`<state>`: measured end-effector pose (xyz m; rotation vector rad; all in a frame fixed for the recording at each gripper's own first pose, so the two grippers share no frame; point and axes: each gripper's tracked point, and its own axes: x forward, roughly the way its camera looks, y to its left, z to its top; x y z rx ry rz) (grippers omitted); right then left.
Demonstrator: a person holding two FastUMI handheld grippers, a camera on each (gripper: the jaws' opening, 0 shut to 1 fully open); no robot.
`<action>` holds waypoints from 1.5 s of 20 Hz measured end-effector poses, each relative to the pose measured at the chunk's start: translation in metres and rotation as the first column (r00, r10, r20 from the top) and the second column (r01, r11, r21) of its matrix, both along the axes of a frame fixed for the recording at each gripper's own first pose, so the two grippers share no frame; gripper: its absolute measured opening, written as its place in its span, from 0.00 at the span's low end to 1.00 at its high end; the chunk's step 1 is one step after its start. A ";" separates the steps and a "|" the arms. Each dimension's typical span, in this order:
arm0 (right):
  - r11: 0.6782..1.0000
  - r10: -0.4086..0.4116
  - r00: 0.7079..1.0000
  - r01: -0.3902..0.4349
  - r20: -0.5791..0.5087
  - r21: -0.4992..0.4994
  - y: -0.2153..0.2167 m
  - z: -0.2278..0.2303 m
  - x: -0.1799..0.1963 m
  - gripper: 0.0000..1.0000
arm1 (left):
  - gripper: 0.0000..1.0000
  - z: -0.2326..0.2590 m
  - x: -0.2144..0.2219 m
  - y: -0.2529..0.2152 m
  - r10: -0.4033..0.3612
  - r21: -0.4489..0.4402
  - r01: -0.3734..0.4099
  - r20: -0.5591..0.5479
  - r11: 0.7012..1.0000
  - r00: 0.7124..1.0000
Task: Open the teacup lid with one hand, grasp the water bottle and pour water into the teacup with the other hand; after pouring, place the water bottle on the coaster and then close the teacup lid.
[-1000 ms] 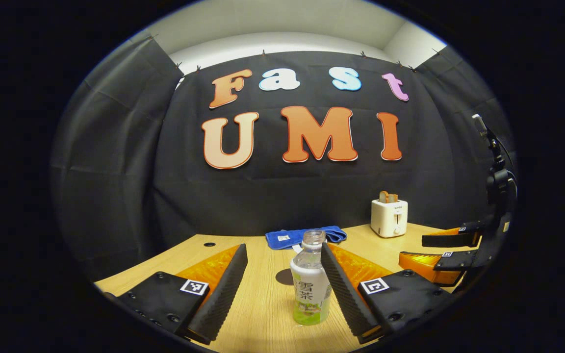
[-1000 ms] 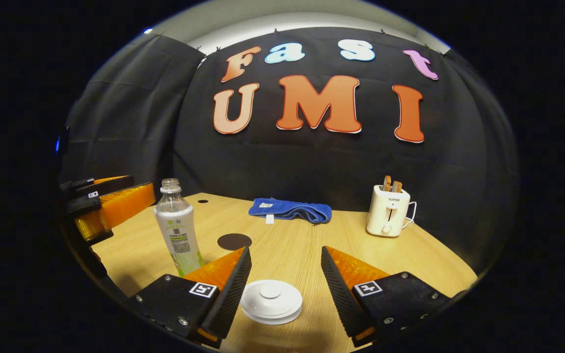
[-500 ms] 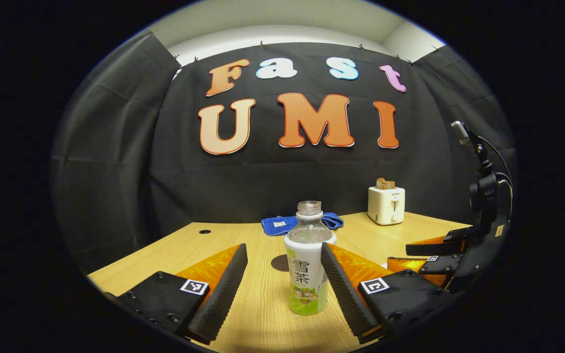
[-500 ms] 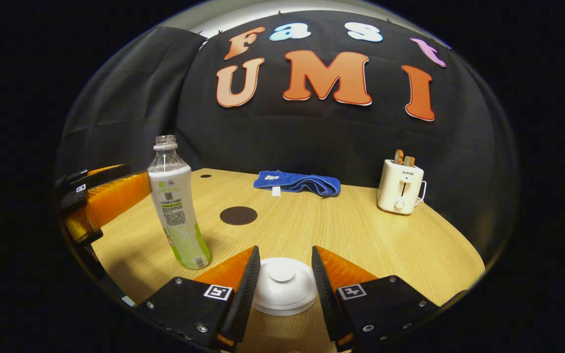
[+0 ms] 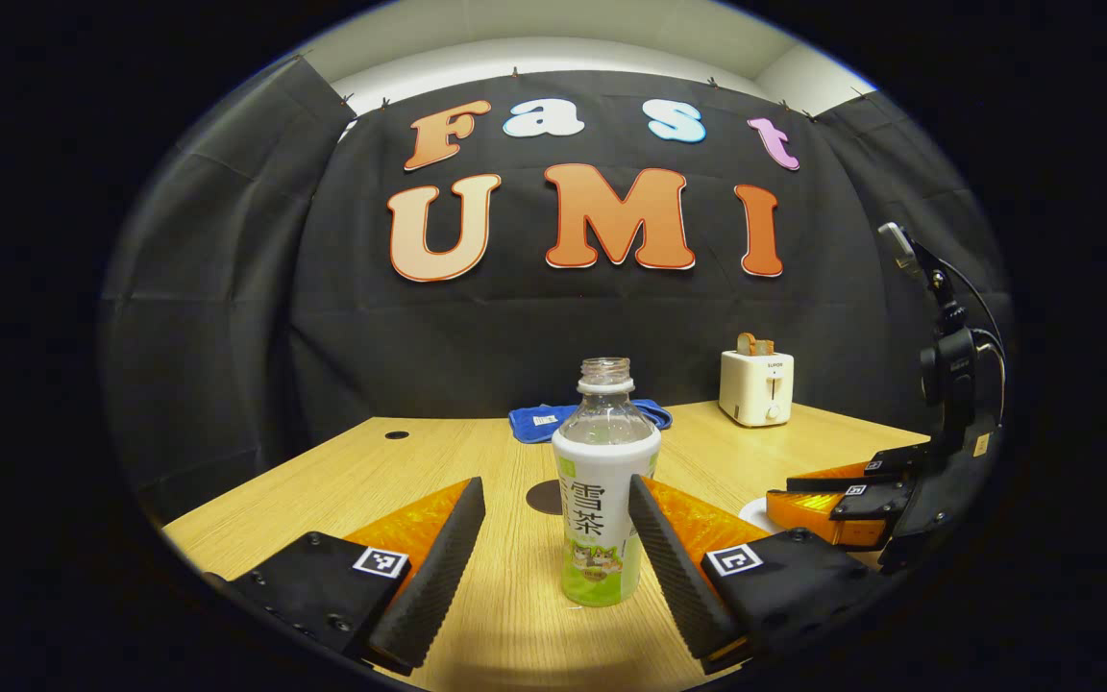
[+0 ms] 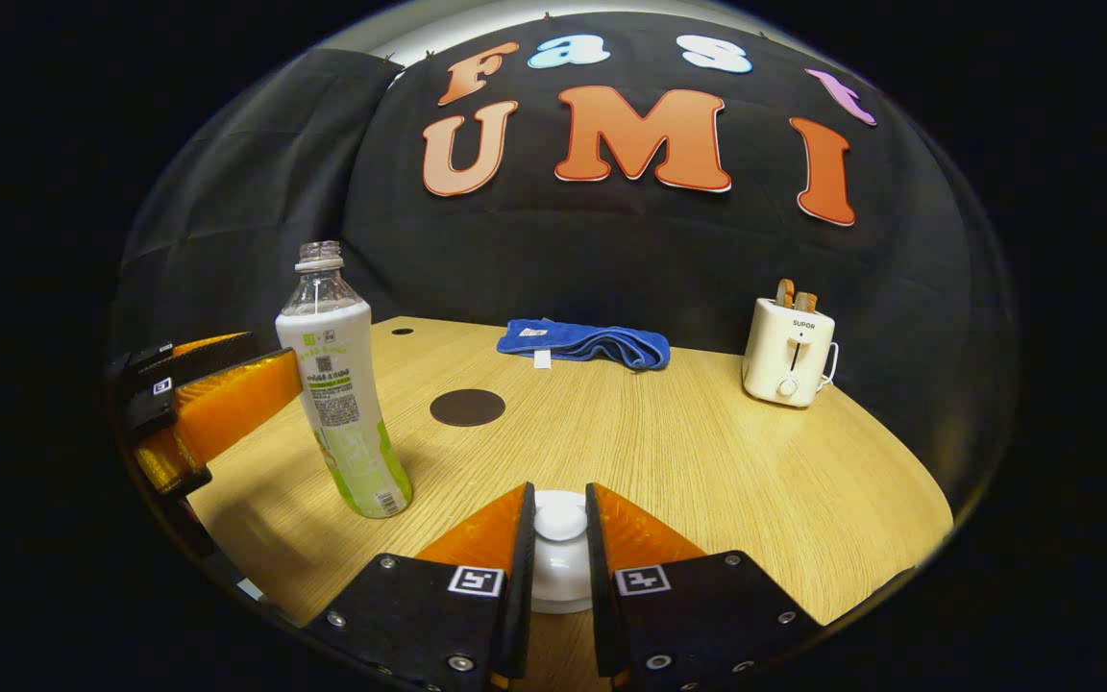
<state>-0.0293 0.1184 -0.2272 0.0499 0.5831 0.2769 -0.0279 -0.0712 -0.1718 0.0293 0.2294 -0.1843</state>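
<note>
In the left gripper view an uncapped water bottle (image 5: 598, 524) with a white and green label stands upright between the fingers of my open left gripper (image 5: 554, 483), nearer the right finger. Just behind the bottle lies the dark round coaster (image 5: 542, 496). In the right gripper view my right gripper (image 6: 559, 490) is shut on the knob of the white teacup lid (image 6: 559, 569); the cup beneath is hidden. The bottle (image 6: 342, 404) stands to the left, the left gripper (image 6: 270, 354) beside it, and the coaster (image 6: 467, 407) farther back. The right gripper (image 5: 784, 492) sits low at the right.
A folded blue towel (image 6: 587, 344) lies at the back of the wooden table (image 6: 707, 461). A white toaster (image 6: 789, 351) with toast in it stands at the back right. A small hole (image 5: 397, 435) marks the table's far left.
The right gripper has come down and shut its fingers on the lid's knob. The left gripper has moved in on the bottle, still open.
</note>
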 end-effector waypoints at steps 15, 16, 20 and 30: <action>0.994 -0.054 0.997 0.048 0.062 0.098 -0.023 0.036 0.011 0.21 | 0.97 -0.038 0.013 -0.025 -0.056 -0.054 0.050 -0.105 0.997 0.993; 0.993 -0.061 0.996 0.053 0.069 0.104 -0.025 0.039 0.011 0.21 | 0.97 -0.043 0.015 -0.027 -0.060 -0.052 0.054 -0.108 0.997 0.992; 0.992 -0.090 0.992 0.080 0.091 0.102 -0.041 0.046 0.014 0.21 | 0.95 -0.058 0.023 -0.031 -0.068 -0.039 0.063 -0.130 0.997 0.989; 0.987 -0.128 0.986 0.116 0.111 0.107 -0.064 0.055 0.009 0.21 | 0.67 -0.066 0.031 -0.028 -0.040 0.056 0.050 -0.159 0.997 0.986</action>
